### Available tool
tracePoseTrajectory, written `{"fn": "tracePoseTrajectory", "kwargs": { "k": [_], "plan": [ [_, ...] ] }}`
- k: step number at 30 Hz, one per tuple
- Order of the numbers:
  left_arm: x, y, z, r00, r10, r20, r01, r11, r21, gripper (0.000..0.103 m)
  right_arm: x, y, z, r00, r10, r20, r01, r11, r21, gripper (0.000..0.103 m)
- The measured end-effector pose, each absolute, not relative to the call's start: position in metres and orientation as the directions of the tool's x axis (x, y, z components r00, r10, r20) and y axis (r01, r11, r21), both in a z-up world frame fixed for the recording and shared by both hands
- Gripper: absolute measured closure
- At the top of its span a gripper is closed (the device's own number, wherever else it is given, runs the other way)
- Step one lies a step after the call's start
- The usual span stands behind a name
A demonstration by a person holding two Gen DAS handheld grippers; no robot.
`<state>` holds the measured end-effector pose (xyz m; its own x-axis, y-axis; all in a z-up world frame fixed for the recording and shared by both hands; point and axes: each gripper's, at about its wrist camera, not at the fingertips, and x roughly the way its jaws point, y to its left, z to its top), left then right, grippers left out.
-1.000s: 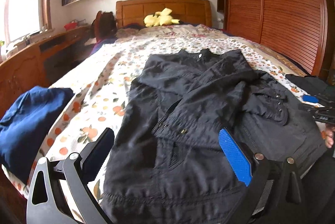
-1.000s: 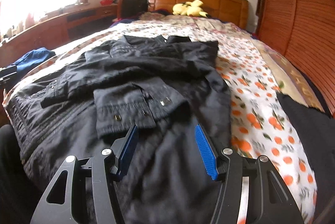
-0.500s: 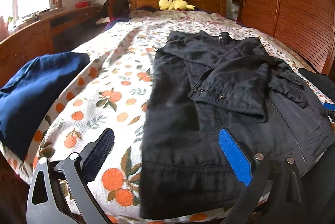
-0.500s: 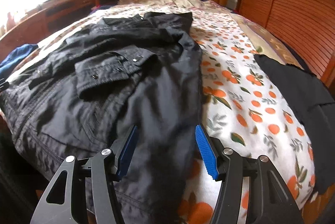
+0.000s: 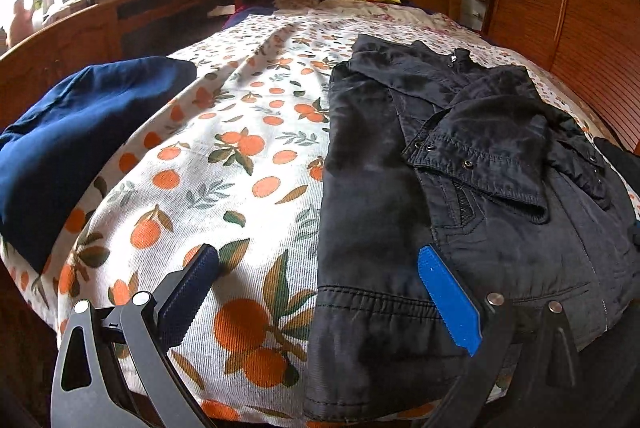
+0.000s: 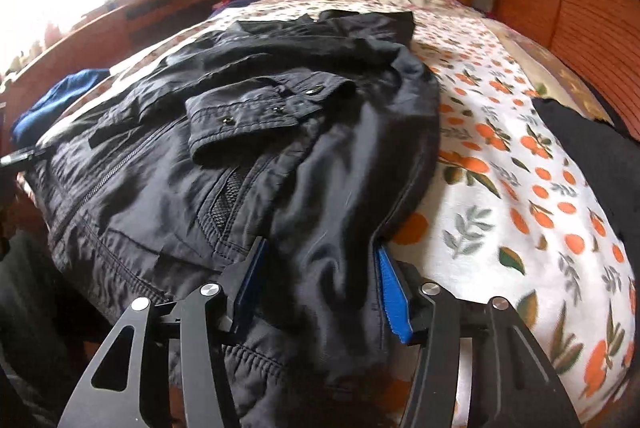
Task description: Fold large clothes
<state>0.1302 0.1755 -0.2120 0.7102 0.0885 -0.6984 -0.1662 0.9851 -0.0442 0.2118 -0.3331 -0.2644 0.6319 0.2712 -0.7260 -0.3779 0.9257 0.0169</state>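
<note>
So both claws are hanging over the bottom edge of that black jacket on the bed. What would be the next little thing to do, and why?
Probably lower both and pinch the hem. The left gripper and right gripper are open, each straddling a bottom corner of the black jacket, whose sleeves are already folded across its front. Gripping the hem would allow folding it up toward the collar.

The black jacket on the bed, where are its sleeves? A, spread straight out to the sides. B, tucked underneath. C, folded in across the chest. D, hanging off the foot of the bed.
C: both cuffs lie on top of the black jacket, over its zipped front.
</note>
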Motion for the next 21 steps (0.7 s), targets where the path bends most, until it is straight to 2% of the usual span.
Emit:
{"fn": "tracePoseTrajectory", "kwargs": {
  "k": [2,9,18,19,20,21],
  "plan": [
    [0.128,0.173,-0.212,0.706,0.096,-0.701,-0.179,0.983,-0.045,0.008,0.214,-0.333,-0.266,0.635,0.279,-0.721,-0.387,0.922,0.016,0.051],
    [0.114,0.157,-0.203,0.708,0.071,-0.703,-0.182,0.98,-0.084,0.059,0.207,-0.343,-0.267,0.625,0.336,-0.705,-0.432,0.901,0.046,0.05],
    [0.106,0.144,-0.193,0.661,0.115,-0.741,-0.243,0.968,-0.066,0.074,0.196,-0.357,-0.266,0.581,0.398,-0.71,-0.495,0.865,0.08,0.05],
    [0.106,0.143,-0.191,0.66,0.116,-0.742,-0.242,0.968,-0.064,0.078,0.196,-0.358,-0.266,0.576,0.403,-0.711,-0.495,0.864,0.089,0.05],
    [0.106,0.141,-0.187,0.67,0.1,-0.735,-0.24,0.967,-0.088,0.09,0.196,-0.359,-0.266,0.572,0.405,-0.713,-0.493,0.865,0.096,0.05],
    [0.106,0.142,-0.182,0.687,0.068,-0.724,-0.229,0.965,-0.126,0.092,0.196,-0.359,-0.266,0.573,0.402,-0.715,-0.49,0.867,0.095,0.05]
  ]
}}
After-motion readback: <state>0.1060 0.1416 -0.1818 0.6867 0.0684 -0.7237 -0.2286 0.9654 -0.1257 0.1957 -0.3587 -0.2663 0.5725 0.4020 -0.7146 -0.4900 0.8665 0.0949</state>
